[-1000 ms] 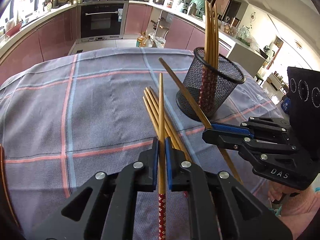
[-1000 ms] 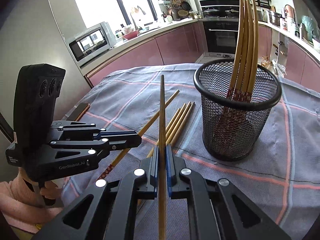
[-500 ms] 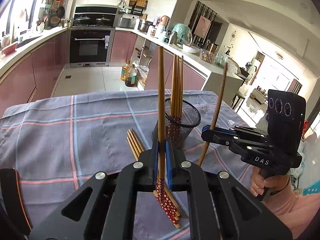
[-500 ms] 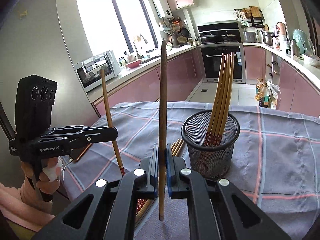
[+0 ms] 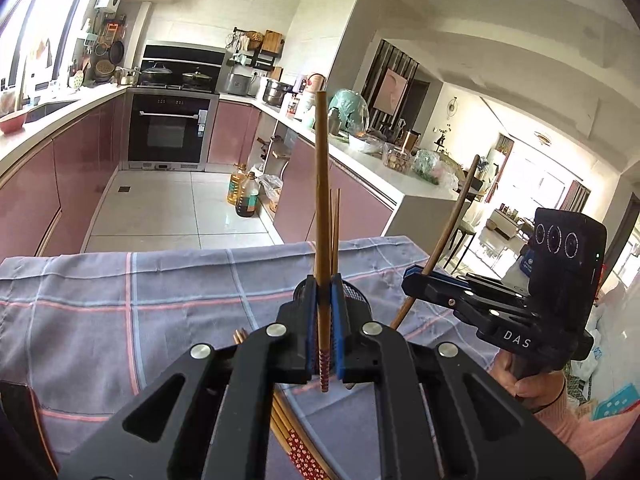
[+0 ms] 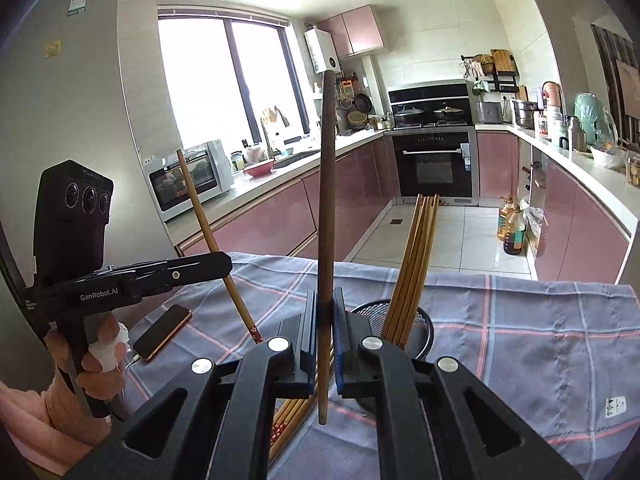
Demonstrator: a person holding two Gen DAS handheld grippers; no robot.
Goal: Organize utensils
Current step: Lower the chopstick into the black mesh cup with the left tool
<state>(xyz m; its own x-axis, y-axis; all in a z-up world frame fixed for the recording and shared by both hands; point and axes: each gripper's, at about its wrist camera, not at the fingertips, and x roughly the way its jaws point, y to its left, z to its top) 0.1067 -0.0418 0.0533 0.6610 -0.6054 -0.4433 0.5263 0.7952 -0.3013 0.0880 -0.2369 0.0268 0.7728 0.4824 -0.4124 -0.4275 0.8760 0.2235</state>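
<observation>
**Two chopsticks up in the air by the mesh cup**

Look around the black mesh cup (image 6: 420, 332) first; it is round, made of thin wire net, and it stands on the checked cloth (image 6: 540, 340), which is soft and grey-blue with pink lines; your own tongs hide most of the cup. A bunch of long, thin wooden chopsticks (image 6: 416, 264) stands inside the cup, leaning a little. More chopsticks lie flat on the cloth (image 6: 292, 416) just to the left of the cup, with red dotted ends; a flat, shiny phone (image 6: 162, 332) lies further left of the cup.

Your left gripper (image 5: 325, 340) is pinched tight on one chopstick (image 5: 322, 208); that stick points straight up in front of the cup, with its red patterned end hanging below the blue pads. Your right gripper (image 6: 326, 340) is squeezed on a darker chopstick (image 6: 327, 184); it also stands up, just left of the cup.
</observation>
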